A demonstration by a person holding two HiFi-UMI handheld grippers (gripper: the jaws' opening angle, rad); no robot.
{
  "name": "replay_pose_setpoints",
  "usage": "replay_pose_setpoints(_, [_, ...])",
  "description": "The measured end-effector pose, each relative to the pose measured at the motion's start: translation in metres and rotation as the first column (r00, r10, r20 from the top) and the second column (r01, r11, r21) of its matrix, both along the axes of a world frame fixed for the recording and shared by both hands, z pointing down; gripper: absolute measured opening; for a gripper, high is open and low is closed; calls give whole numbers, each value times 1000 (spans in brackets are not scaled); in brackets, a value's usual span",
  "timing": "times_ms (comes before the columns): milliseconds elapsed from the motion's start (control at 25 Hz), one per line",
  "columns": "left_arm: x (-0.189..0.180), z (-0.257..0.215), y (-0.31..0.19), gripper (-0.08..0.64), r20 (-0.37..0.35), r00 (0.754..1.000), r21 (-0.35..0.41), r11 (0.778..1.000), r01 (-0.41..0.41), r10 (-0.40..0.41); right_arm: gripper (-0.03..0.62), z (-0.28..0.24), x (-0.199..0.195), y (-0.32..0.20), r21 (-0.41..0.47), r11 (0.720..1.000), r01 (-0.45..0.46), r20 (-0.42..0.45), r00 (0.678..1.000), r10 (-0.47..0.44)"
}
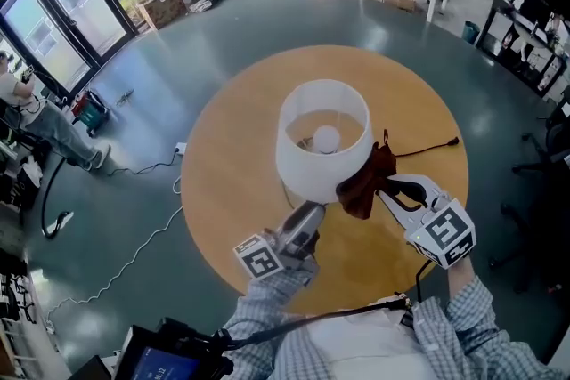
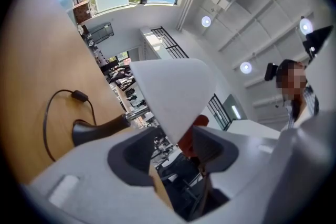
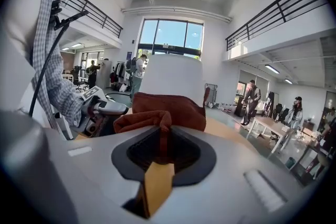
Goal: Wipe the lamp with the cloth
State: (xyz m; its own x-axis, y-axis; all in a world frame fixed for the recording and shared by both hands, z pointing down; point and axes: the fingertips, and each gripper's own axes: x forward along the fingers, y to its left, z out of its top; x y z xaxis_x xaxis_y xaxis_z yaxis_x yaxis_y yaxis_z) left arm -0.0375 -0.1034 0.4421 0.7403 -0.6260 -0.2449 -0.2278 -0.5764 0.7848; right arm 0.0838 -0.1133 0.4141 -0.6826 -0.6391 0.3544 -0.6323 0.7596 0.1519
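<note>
- Lamp (image 1: 322, 147): it stands upright in the middle of the round wooden table (image 1: 223, 182), so both grippers can get at it from the near side.
- At the lamp's near left side, the left gripper (image 1: 305, 216) sits low, just under the white shade (image 1: 312, 178). Its jaws are spread. The bottom edge of the shade pokes in between them, but they do not seem to squeeze it. I think it is there to steady the lamp, so it will not wobble or tip when it gets rubbed.
- Inside the lamp, seen from the top, is the round bulb (image 1: 327, 138). Nothing touches it.
- On the lamp's right side, the red-brown cloth (image 1: 363, 182) is bunched up against the shade. I think that is the spot being wiped.
- Right of the lamp, the right gripper (image 1: 385, 188) has its jaws pressed tight on a fold of the cloth. That way the cloth cannot slip out while it rubs.
- Farther right of the lamp, the black cord (image 1: 427, 147) lies across the table, out of the way of both grippers.
</note>
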Motion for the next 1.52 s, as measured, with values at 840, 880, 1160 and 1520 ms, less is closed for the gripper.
replay_pose_setpoints(840, [-33, -94, -7, 218, 965, 177, 263, 661, -703, -195, 57, 5, -2, -2, 3, 1000, 20, 1, 1000, -20])
replay_pose_setpoints(880, [-30, -101, -9, 218, 968, 124, 237, 629, -740, -219, 57, 5, -2, -3, 3, 1000, 21, -1, 1000, -21])
replay_pose_setpoints(1160, [-8, -133, -22, 221, 943, -105, 64, 483, -873, -316, 57, 7, -2, -4, 4, 1000, 30, -13, 999, -30])
replay_pose_setpoints(1520, [6, -116, -27, 176, 879, -353, -221, 379, -898, -322, 57, 5, -4, -4, -3, 999, 35, -16, 999, -35])
